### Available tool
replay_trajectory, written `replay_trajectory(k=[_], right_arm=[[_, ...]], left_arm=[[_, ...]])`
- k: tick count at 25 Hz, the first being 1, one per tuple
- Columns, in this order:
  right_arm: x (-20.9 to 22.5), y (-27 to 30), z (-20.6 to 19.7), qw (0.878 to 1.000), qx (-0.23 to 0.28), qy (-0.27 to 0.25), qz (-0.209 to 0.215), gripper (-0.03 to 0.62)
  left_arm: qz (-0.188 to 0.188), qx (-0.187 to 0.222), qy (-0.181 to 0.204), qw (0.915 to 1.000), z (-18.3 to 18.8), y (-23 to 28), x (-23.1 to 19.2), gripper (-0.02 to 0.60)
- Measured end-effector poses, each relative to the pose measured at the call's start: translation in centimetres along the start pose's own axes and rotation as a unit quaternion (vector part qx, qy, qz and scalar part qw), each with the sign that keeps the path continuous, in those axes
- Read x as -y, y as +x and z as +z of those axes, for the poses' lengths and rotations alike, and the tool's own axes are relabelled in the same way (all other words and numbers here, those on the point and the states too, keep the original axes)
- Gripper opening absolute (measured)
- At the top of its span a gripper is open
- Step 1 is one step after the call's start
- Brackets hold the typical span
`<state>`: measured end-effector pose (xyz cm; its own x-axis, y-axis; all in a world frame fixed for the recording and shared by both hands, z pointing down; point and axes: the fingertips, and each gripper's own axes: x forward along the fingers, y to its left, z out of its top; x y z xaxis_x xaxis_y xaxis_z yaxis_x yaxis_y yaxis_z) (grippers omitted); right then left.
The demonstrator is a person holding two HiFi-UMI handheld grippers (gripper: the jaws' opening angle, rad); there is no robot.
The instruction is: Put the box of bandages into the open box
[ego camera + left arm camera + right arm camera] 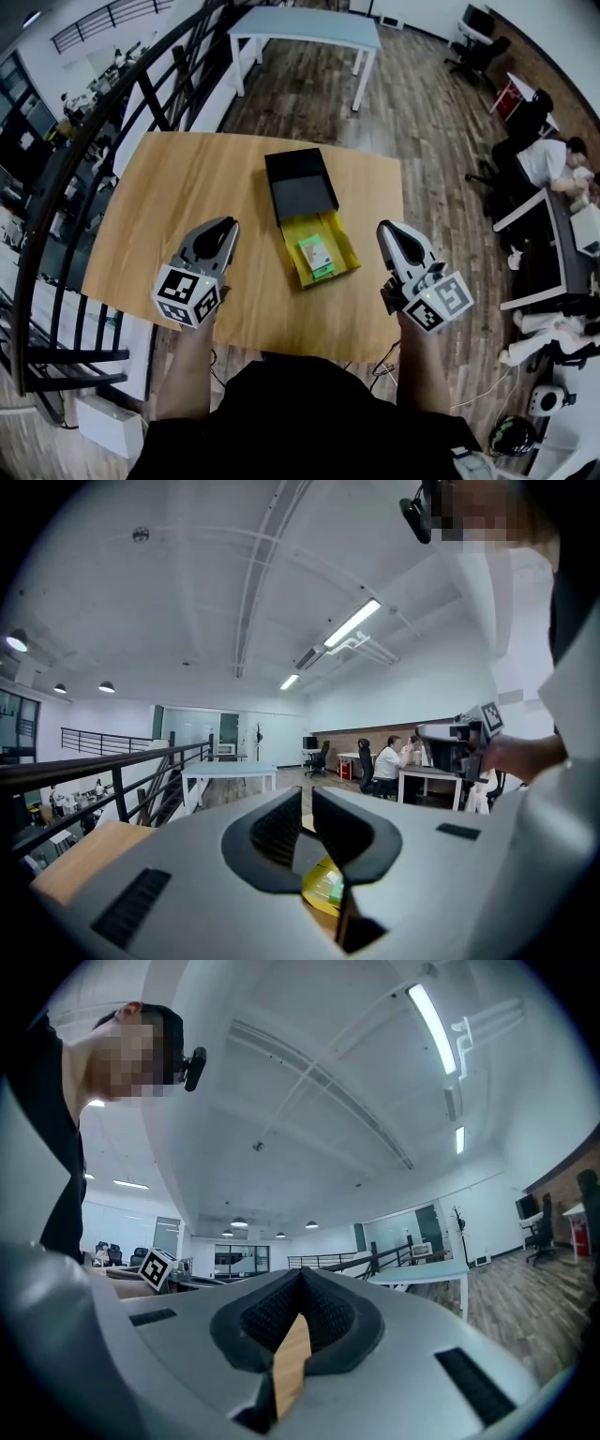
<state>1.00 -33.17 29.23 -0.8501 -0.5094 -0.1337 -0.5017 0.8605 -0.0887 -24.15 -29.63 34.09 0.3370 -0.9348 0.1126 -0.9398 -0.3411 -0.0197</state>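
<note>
Small green-and-white bandage carton (316, 255) lies inside the yellow open cardboard tray (349, 251), which touches its black lid (300, 183) on the wooden table (187, 187). Task looks done, so you hold nothing. Your left gripper (226, 225) shows a thin slit and is empty; your right gripper (385, 228) is clenched on nothing. Both point roughly level, flanking the tray, near your body.

One wooden table (178, 197), one open box (349, 246), one bandage box (316, 255), two claws (228, 223) (384, 227).

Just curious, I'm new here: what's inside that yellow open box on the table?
A small green box of bandages lies flat in the yellow box. Whatever is under it is covered.
</note>
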Motion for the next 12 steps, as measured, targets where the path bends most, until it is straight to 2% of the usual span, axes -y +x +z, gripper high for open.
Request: replay_trajectory(k=[6, 12], right_arm=[[-0.1, 0.4, 0.2, 1.0, 0.004, 0.009, 0.01, 0.035], [-0.2, 1.3, 0.8, 1.0, 0.007, 0.013, 0.025, 0.035]], left_arm=[[-0.029, 0.002, 0.031, 0.9991, 0.4, -0.2, 1.4, 0.029], [-0.06, 0.033, -0.01, 0.9976, 1.3, 0.0, 2.0, 0.017]])
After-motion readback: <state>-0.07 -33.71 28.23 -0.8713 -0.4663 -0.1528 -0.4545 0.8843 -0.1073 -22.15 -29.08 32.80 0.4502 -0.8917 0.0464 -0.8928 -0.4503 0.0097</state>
